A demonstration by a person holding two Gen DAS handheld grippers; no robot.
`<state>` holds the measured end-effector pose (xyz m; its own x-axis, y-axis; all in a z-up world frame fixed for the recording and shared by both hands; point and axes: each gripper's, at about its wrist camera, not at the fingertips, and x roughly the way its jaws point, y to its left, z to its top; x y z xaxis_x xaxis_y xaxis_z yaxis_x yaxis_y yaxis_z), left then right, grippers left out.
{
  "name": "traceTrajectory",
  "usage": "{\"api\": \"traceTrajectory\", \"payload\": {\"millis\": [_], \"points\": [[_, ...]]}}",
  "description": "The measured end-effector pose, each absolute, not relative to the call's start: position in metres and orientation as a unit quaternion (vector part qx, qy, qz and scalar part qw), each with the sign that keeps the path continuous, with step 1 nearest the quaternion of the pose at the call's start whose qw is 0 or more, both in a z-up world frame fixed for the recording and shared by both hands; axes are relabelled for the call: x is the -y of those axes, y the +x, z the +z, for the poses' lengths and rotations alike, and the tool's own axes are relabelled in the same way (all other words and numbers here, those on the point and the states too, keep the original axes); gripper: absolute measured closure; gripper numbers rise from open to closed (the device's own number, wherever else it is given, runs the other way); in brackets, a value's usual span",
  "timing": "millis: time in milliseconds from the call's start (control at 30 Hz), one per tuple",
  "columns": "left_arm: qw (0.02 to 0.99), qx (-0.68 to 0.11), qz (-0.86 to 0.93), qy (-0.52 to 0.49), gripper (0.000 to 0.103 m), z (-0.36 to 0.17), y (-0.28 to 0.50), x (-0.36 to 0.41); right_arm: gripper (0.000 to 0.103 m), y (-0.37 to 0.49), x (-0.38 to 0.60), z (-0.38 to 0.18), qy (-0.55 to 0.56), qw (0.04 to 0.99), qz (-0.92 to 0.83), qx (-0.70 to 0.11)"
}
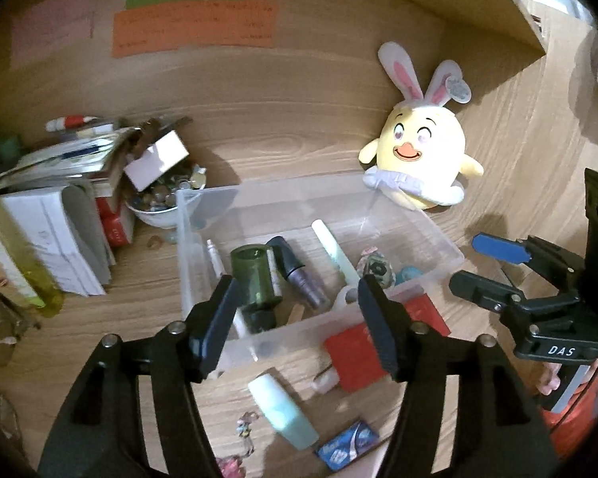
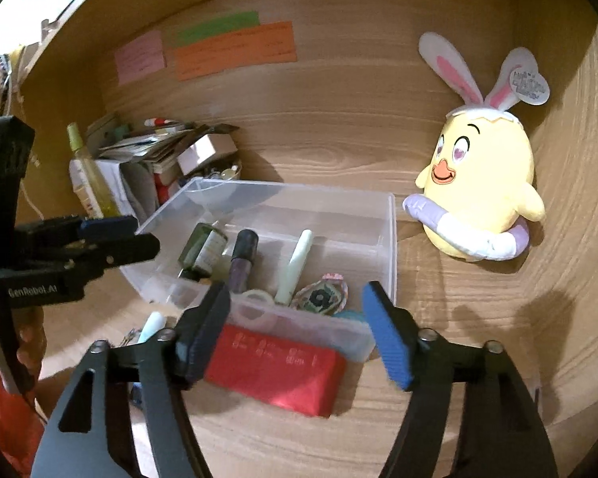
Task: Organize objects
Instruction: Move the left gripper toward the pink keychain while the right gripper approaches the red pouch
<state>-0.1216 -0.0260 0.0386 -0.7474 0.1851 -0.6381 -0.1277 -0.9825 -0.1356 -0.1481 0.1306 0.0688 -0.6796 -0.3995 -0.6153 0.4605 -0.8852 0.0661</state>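
Left wrist view first: the clear plastic bin (image 1: 418, 215) sits on the wooden bench well in from its front edge, toward the back wall, and it already carries a dark green bottle (image 1: 255, 275), a purple tube (image 1: 305, 283), a pale green stick (image 1: 335, 255) and a patterned egg-shaped trinket (image 1: 374, 269). Just outside the bin's near wall, touching it, lies a red packet (image 1: 355, 354); closer to the bench's front edge sit a mint-coloured cap (image 1: 283, 410) and a small blue packet (image 1: 347, 444). Left gripper (image 1: 303, 318) hangs over that near wall with its jaws standing wide — nothing between the pads. Over to the right wrist view, and the right gripper (image 2: 299, 330) is parted just as wide above the red packet, blue pad clear of it, holding nothing. Out from the bin: a yellow chick plush (image 2: 482, 199) with bunny ears sits by the bench's right side, upright against the back corner. At the left end — a leaning pile of papers and boxes (image 1: 59, 207) and a white bowl of small bits (image 1: 167, 199). Coloured notes (image 2: 235, 49) are stuck on the back wall.
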Motion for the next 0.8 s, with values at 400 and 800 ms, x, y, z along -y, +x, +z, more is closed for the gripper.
{"api": "traceTrajectory", "payload": {"millis": [400, 800], "points": [[0.037, 0.05, 0.918, -0.391, 0.039, 0.002, -0.084, 0.063, 0.016, -0.141, -0.105, 0.018, 0.382, 0.254, -0.876, -0.15], [0.02, 0.052, 0.9, -0.432, 0.039, -0.033, -0.051, 0.076, 0.015, -0.157, -0.081, -0.002, 0.408, 0.275, -0.844, -0.215]]}}
